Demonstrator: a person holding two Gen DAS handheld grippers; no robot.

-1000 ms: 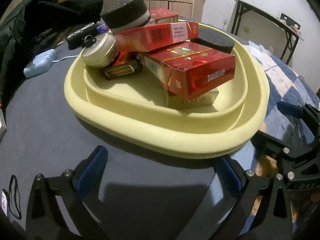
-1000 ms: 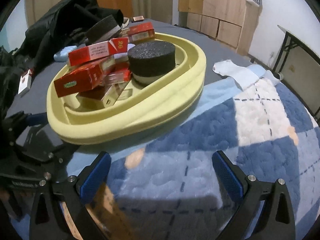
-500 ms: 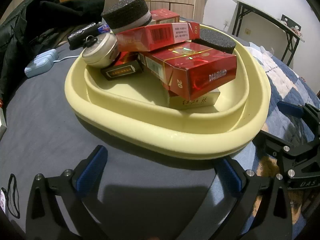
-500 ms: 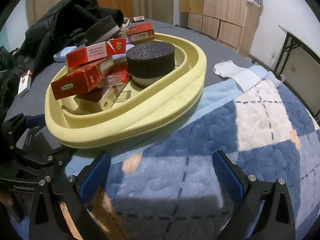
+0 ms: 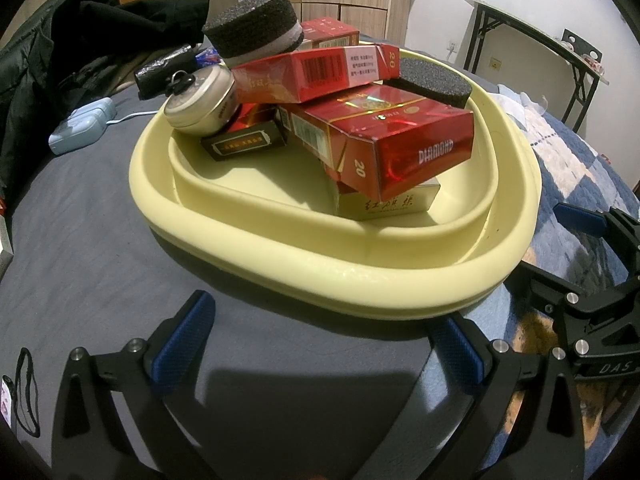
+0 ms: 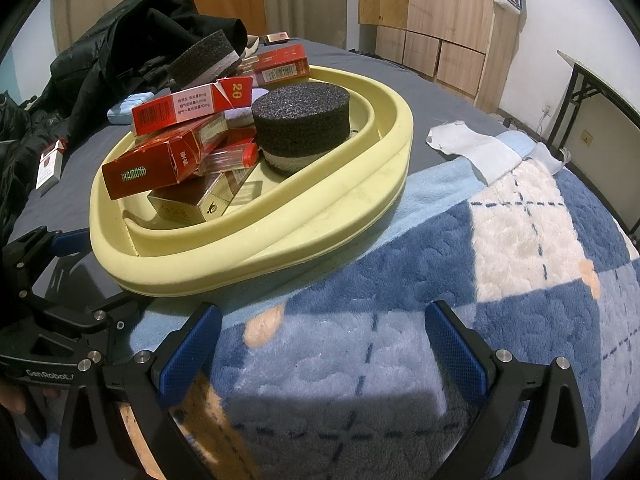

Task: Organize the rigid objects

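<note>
Yellow tray point(image 5: 360, 276) holds two black foam discs point(image 6: 302, 114), one round tin point(image 5: 200, 100); both tongs, left point(image 5: 320, 344) and right point(image 6: 320, 344), are wide open, empty.

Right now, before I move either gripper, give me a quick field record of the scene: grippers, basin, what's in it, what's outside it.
left gripper: open, empty, just short of the basin's near rim
right gripper: open, empty, over the blue plaid blanket
basin: pale yellow, half on grey sheet, half on blanket
contents: red cigarette boxes, piled crookedly; round metal tin; black foam puck
outside basin: cigarette pack on the sheet, light blue case, black jacket
</note>
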